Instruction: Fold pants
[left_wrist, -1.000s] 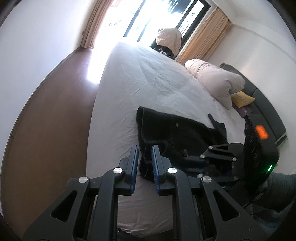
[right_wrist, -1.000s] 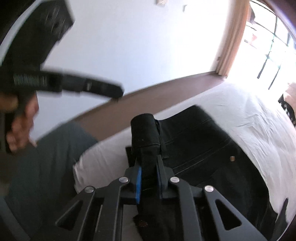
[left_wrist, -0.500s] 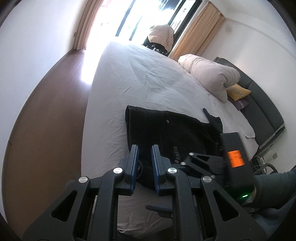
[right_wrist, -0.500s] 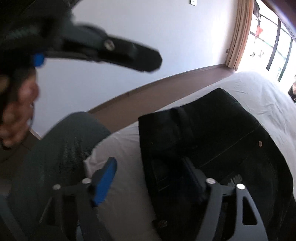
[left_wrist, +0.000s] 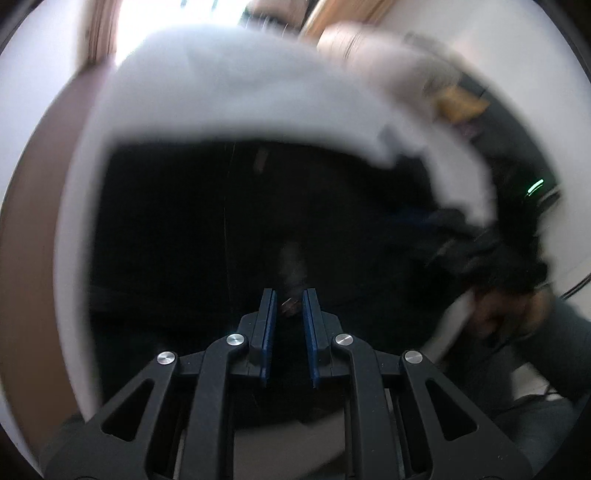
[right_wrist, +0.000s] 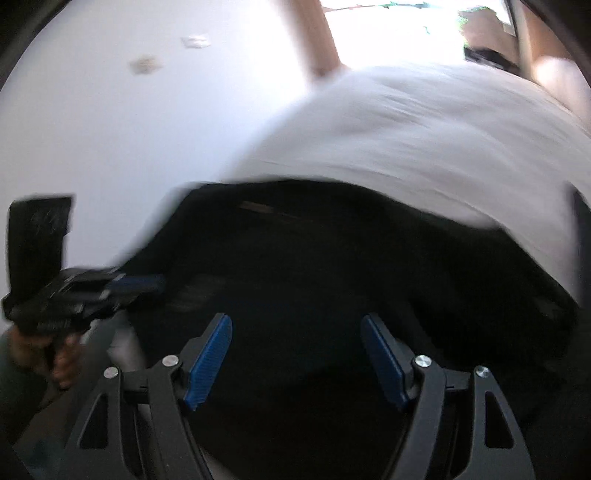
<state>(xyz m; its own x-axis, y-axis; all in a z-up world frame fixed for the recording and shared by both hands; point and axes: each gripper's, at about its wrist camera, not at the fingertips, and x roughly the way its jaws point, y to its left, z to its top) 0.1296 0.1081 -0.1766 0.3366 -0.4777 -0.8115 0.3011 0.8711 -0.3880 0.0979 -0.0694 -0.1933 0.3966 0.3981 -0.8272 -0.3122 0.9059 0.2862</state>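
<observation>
pants: your plain black fabric pants (left_wrist: 192, 229) show no pattern | bed: white sheeted bed (left_wrist: 236, 85) under them, plain | grippers: your left gripper (left_wrist: 289, 325) and right gripper (right_wrist: 295, 354) are black with blue ribbed pads (right_wrist: 207, 358) | floor: brown wood floor (left_wrist: 26, 266) | wall: white wall (right_wrist: 110, 122) | cushion: mustard yellow cushion (left_wrist: 460, 101)

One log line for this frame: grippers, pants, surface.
left gripper: shut, empty, over pants | right gripper: open, just released, nothing between pads | black pants: lying on white bed | frames blurred
</observation>
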